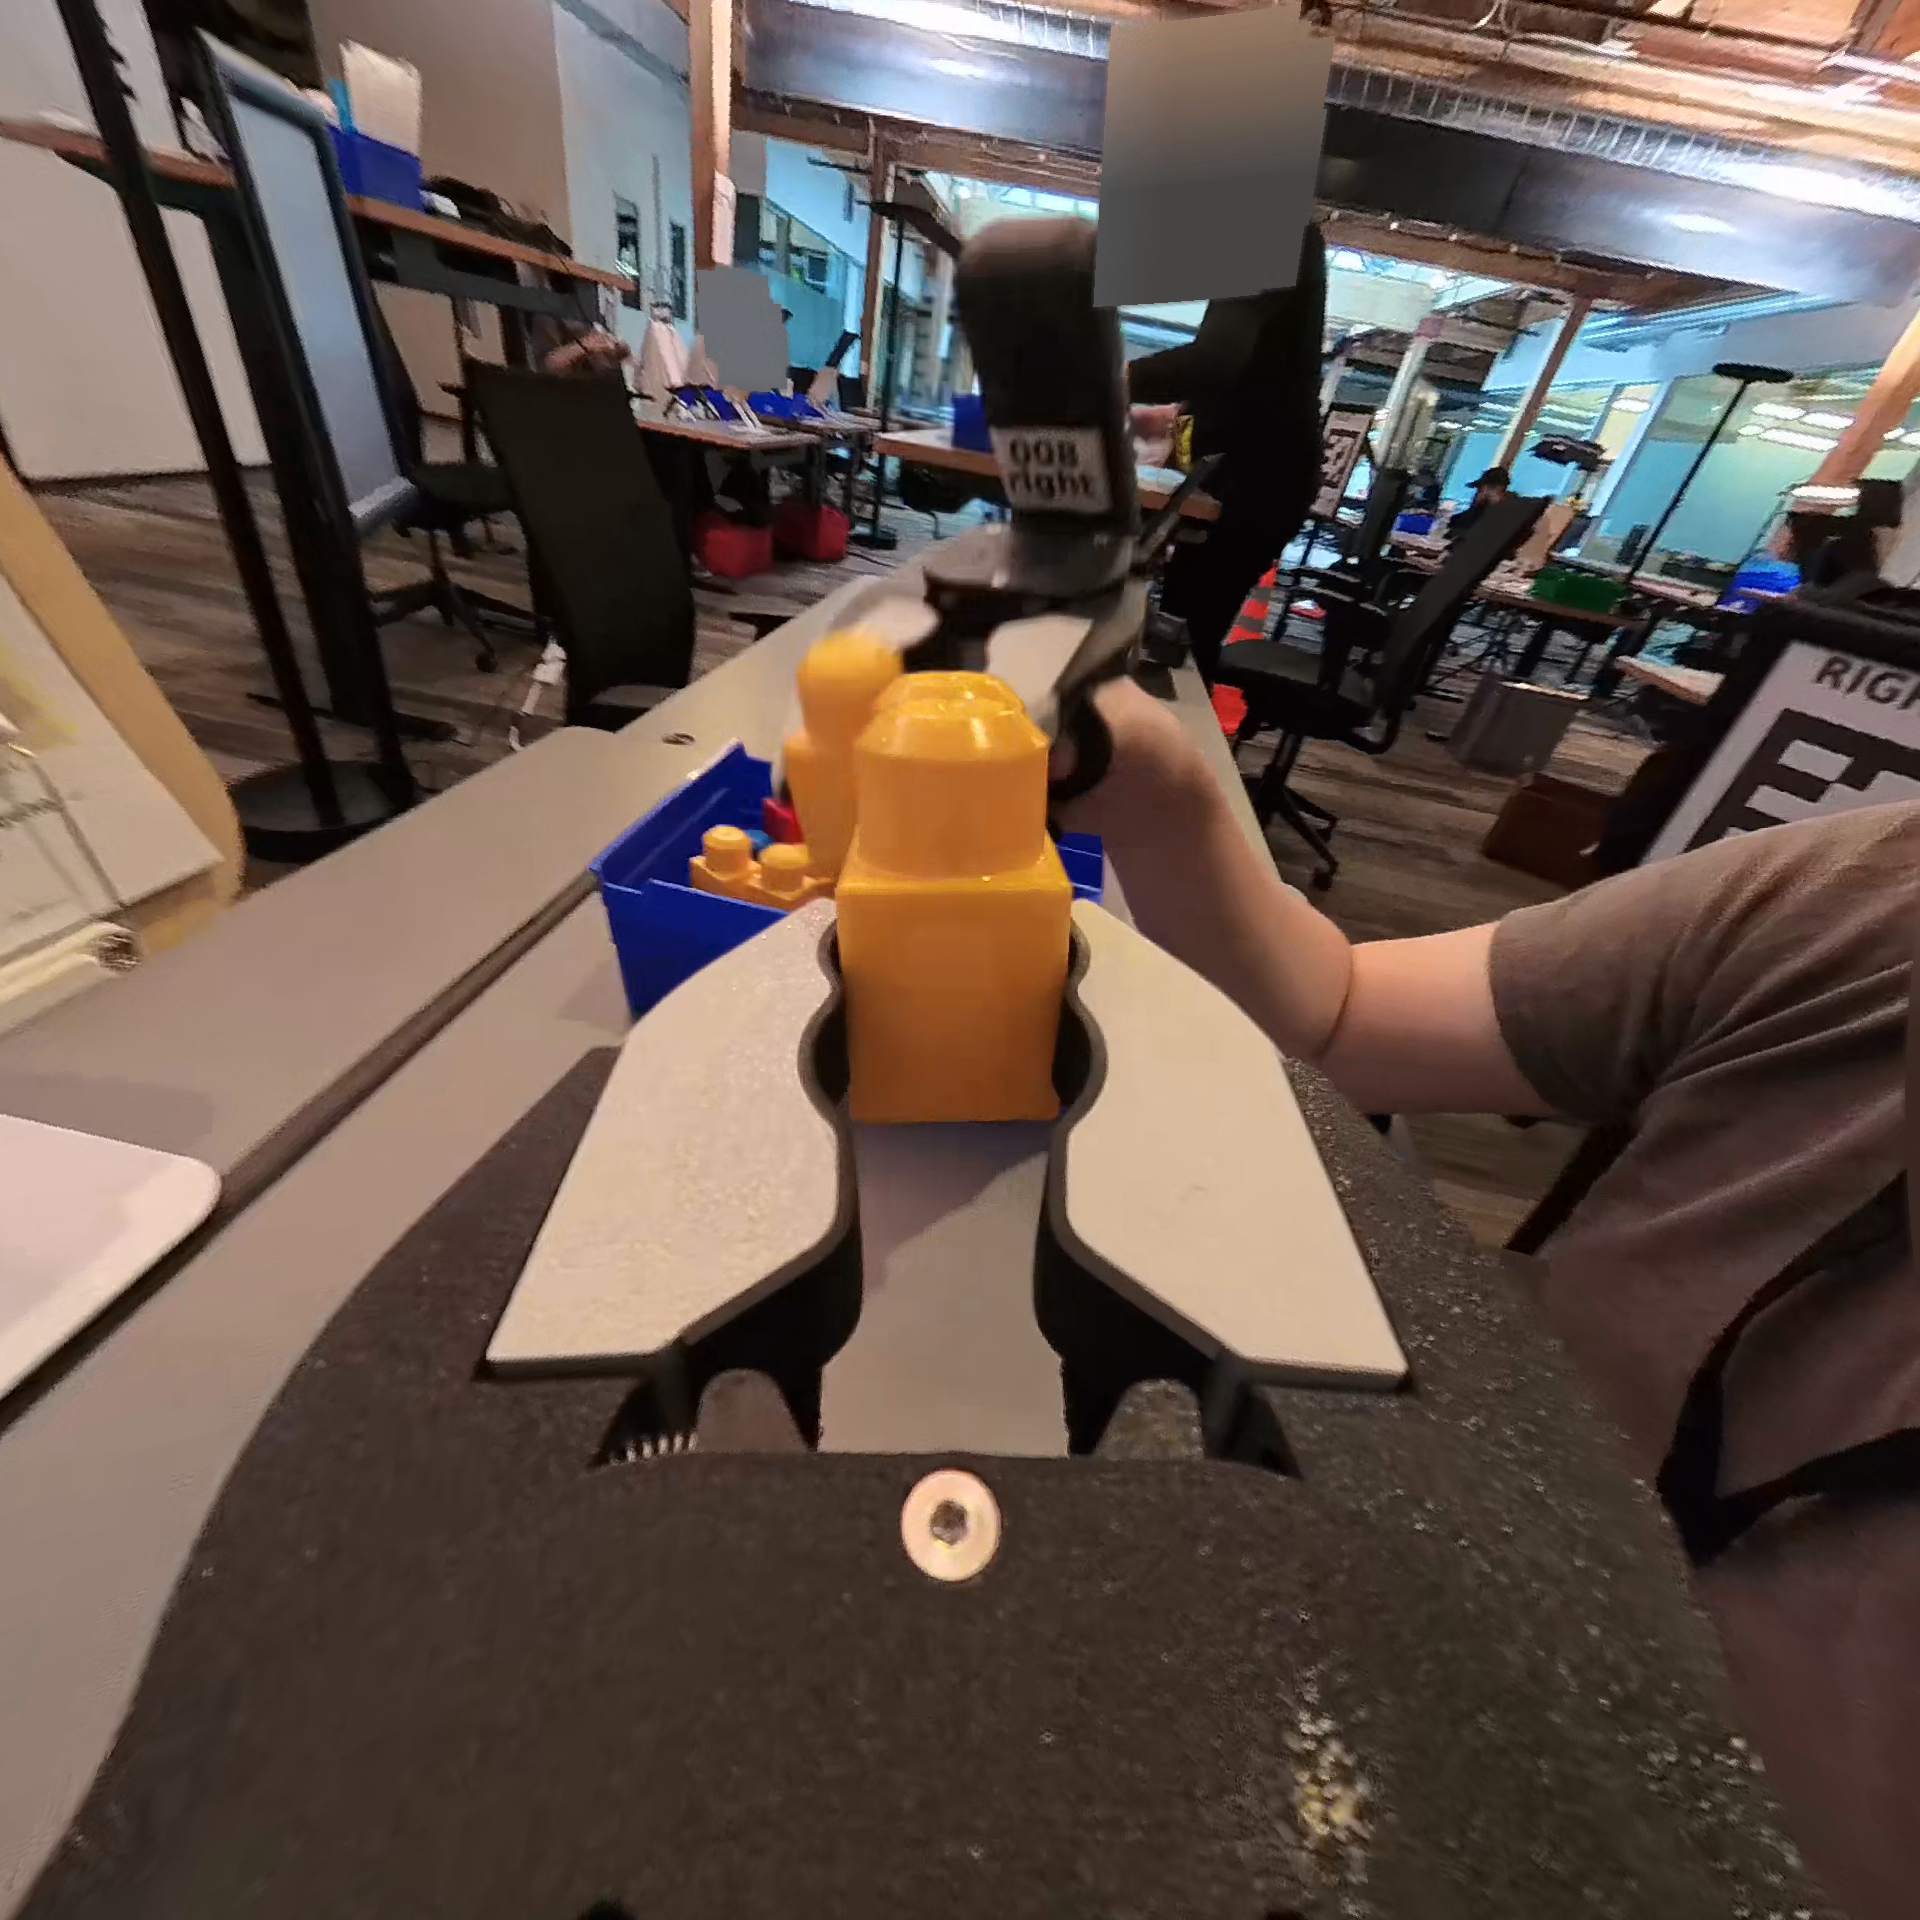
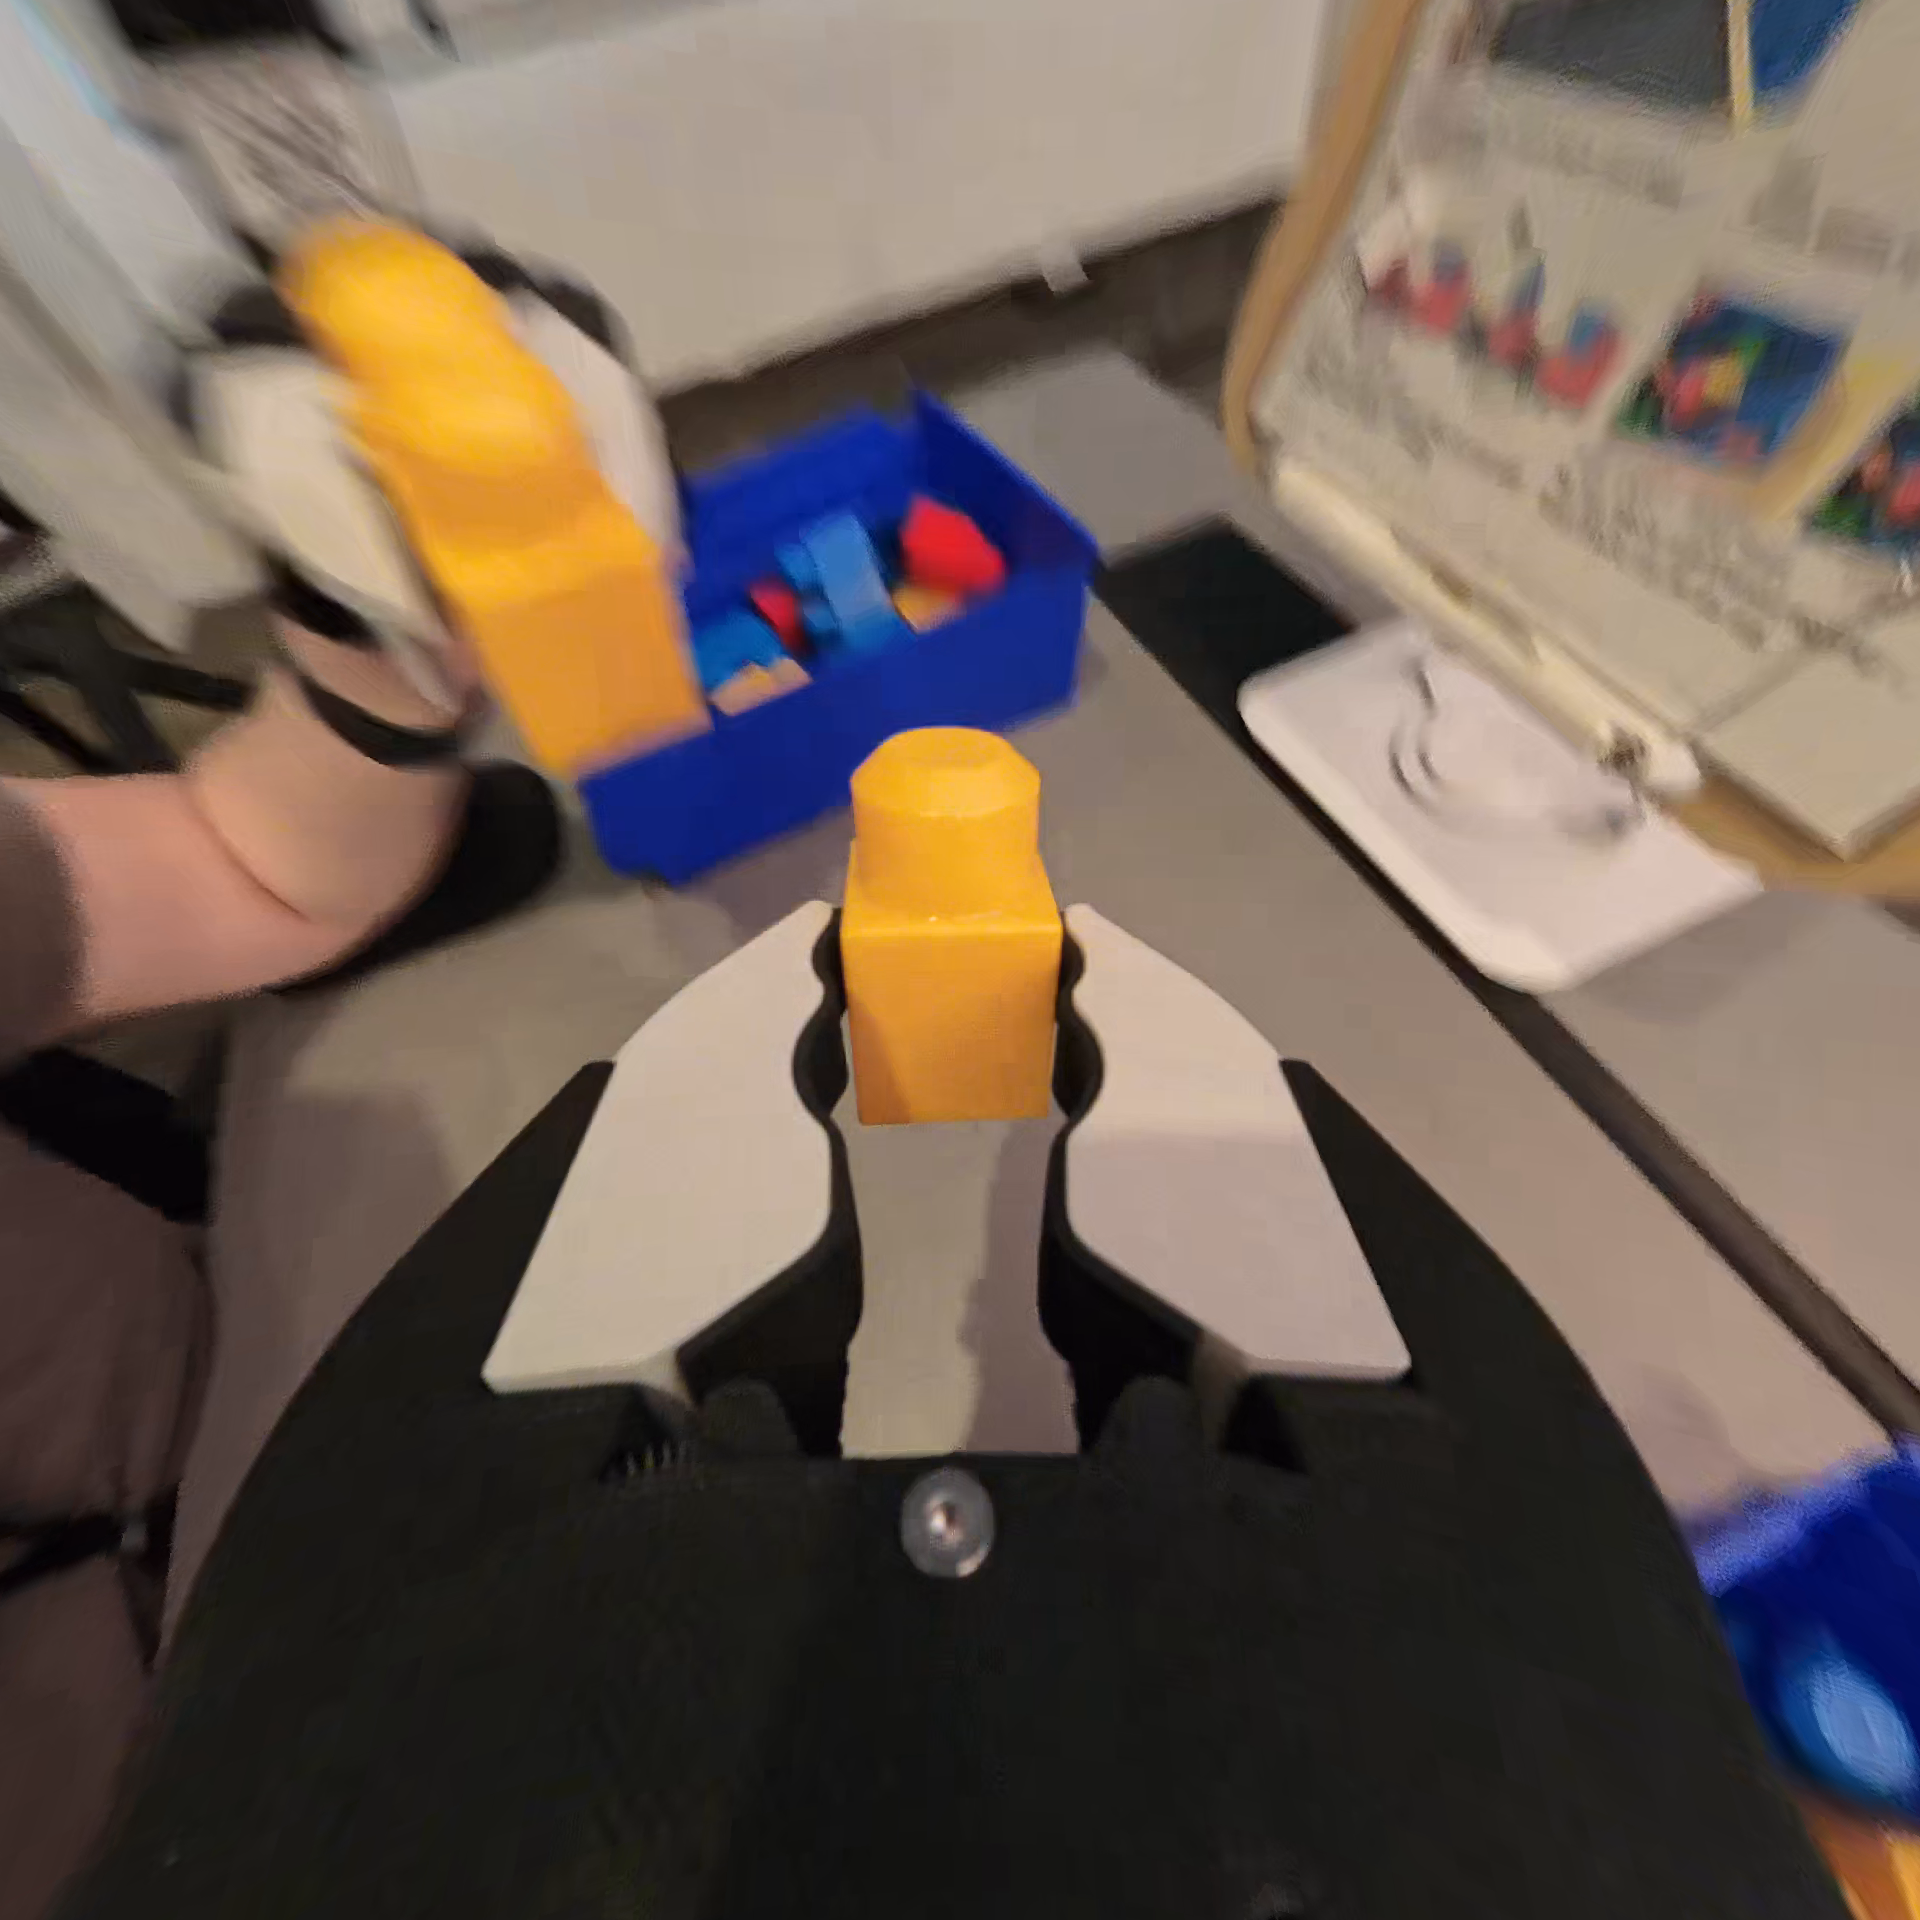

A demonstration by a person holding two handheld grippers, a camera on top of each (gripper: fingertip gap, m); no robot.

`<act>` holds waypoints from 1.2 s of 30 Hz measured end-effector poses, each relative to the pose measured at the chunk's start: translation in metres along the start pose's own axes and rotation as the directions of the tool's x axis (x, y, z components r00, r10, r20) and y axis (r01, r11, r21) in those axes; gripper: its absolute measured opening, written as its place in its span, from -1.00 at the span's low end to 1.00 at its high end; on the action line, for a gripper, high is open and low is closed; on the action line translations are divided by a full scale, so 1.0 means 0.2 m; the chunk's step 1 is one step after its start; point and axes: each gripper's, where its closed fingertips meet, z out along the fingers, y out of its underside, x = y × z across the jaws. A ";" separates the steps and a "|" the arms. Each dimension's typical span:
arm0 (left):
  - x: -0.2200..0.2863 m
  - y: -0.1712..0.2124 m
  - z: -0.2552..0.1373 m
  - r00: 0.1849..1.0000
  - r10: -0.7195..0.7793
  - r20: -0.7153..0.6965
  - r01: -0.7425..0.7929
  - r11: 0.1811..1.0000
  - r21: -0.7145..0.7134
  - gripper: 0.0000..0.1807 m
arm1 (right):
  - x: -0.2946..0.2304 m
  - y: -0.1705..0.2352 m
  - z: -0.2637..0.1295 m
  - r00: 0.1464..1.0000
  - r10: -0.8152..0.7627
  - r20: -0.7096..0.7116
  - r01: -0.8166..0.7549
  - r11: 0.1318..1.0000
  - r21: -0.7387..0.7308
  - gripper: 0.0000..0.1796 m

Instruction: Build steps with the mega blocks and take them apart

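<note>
1. Orange plastic mega blocks are sitting clamped in both tools: the left gripper (image 1: 951,997) is pinching a long orange block (image 1: 951,971).
2. The right gripper (image 2: 951,1013) is squeezing a single-stud orange block (image 2: 948,997) above the grey table (image 2: 1195,935).
3. Beyond, a blue plastic bin (image 2: 883,717) is holding loose blocks.

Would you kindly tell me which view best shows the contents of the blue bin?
The right wrist view: it looks down into the blue bin, showing red and blue blocks, though blurred. In the left wrist view the bin is mostly hidden behind the held yellow block.
</note>
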 end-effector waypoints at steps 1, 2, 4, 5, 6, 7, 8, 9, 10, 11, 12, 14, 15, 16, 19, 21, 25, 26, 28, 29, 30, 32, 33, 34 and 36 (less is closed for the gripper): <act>0.01 0.03 0.03 0.999 -0.025 -0.025 0.025 1.000 -0.002 -0.60 | -0.03 -0.07 -0.03 0.999 0.000 0.041 -0.004 0.995 0.096 -0.58; 0.02 0.05 0.06 0.997 -0.051 -0.053 0.051 0.999 -0.001 -0.60 | -0.05 -0.14 -0.07 0.998 0.009 0.060 -0.020 0.983 0.185 -0.58; 0.03 0.09 0.11 0.991 -0.096 -0.097 0.096 0.995 -0.008 -0.60 | -0.05 -0.22 -0.13 0.996 0.037 0.086 -0.063 0.944 0.324 -0.59; 0.03 0.12 0.13 0.989 -0.105 -0.105 0.103 0.994 -0.018 -0.60 | -0.07 -0.25 -0.15 0.990 0.043 0.132 -0.090 0.923 0.373 -0.59; 0.03 0.14 0.15 0.990 -0.101 -0.100 0.099 0.995 -0.025 -0.60 | -0.10 -0.28 -0.17 0.978 0.049 0.201 -0.130 0.901 0.414 -0.59; 0.03 0.15 0.16 0.992 -0.092 -0.091 0.090 0.996 -0.026 -0.60 | -0.14 -0.30 -0.18 0.959 0.065 0.275 -0.184 0.881 0.435 -0.59; 0.02 0.16 0.17 0.993 -0.086 -0.083 0.084 0.996 -0.028 -0.60 | -0.17 -0.30 -0.18 0.937 0.086 0.340 -0.237 0.871 0.431 -0.59; 0.02 0.17 0.18 0.993 -0.085 -0.078 0.083 0.996 -0.028 -0.60 | -0.19 -0.30 -0.16 0.916 0.105 0.386 -0.273 0.870 0.411 -0.59; 0.02 0.17 0.18 0.993 -0.090 -0.074 0.088 0.996 -0.027 -0.60 | -0.20 -0.29 -0.14 0.906 0.114 0.407 -0.289 0.870 0.399 -0.59; 0.02 0.17 0.18 0.992 -0.097 -0.077 0.095 0.995 -0.026 -0.60 | -0.21 -0.28 -0.11 0.907 0.117 0.405 -0.290 0.871 0.397 -0.59; 0.01 0.17 0.18 0.991 -0.105 -0.080 0.104 0.994 -0.023 -0.60 | -0.21 -0.27 -0.07 0.912 0.115 0.394 -0.281 0.875 0.395 -0.59; 0.01 0.15 0.18 0.991 -0.111 -0.077 0.112 0.994 0.002 -0.60 | -0.20 -0.23 0.00 0.928 0.119 0.354 -0.254 0.896 0.364 -0.59; 0.00 0.15 0.18 0.991 -0.115 -0.073 0.115 0.993 0.007 -0.60 | -0.21 -0.21 0.03 0.930 0.118 0.347 -0.245 0.905 0.347 -0.58; 0.00 0.14 0.17 0.991 -0.118 -0.070 0.119 0.993 0.012 -0.60 | -0.21 -0.20 0.04 0.928 0.122 0.352 -0.249 0.906 0.343 -0.58; -0.01 0.14 0.17 0.989 -0.131 -0.062 0.133 0.991 0.018 -0.60 | -0.20 -0.20 0.05 0.924 0.137 0.356 -0.271 0.892 0.361 -0.58; -0.01 0.14 0.17 0.987 -0.144 -0.072 0.146 0.989 0.024 -0.60 | -0.20 -0.20 0.05 0.924 0.137 0.358 -0.271 0.895 0.355 -0.58; 0.03 0.11 0.16 0.964 -0.218 -0.150 0.228 0.972 0.052 -0.60 | -0.23 -0.21 0.04 0.916 0.114 0.385 -0.269 0.886 0.378 -0.58; 0.03 0.11 0.16 0.961 -0.227 -0.159 0.238 0.970 0.052 -0.60 | -0.24 -0.21 0.04 0.911 0.118 0.396 -0.278 0.885 0.375 -0.58; 0.02 0.12 0.16 0.961 -0.231 -0.151 0.241 0.969 0.048 -0.60 | -0.24 -0.20 0.05 0.907 0.130 0.400 -0.287 0.888 0.361 -0.58; 0.02 0.12 0.16 0.960 -0.236 -0.149 0.246 0.968 0.051 -0.60 | -0.23 -0.20 0.05 0.905 0.136 0.402 -0.292 0.888 0.356 -0.58; 0.02 0.12 0.16 0.961 -0.237 -0.143 0.246 0.968 0.053 -0.60 | -0.23 -0.20 0.05 0.905 0.141 0.401 -0.296 0.886 0.356 -0.58; 0.02 0.12 0.16 0.966 -0.227 -0.126 0.235 0.970 0.055 -0.60 | -0.23 -0.20 0.05 0.909 0.142 0.391 -0.295 0.882 0.367 -0.58; 0.02 0.12 0.16 0.967 -0.224 -0.120 0.232 0.971 0.053 -0.60 | -0.23 -0.20 0.05 0.911 0.141 0.388 -0.294 0.880 0.373 -0.58; 0.02 0.12 0.16 0.968 -0.224 -0.115 0.231 0.972 0.051 -0.60 | -0.23 -0.20 0.05 0.911 0.141 0.386 -0.295 0.878 0.377 -0.58; 0.01 0.12 0.16 0.971 -0.218 -0.095 0.223 0.974 0.048 -0.60 | -0.23 -0.20 0.05 0.916 0.141 0.376 -0.294 0.873 0.389 -0.58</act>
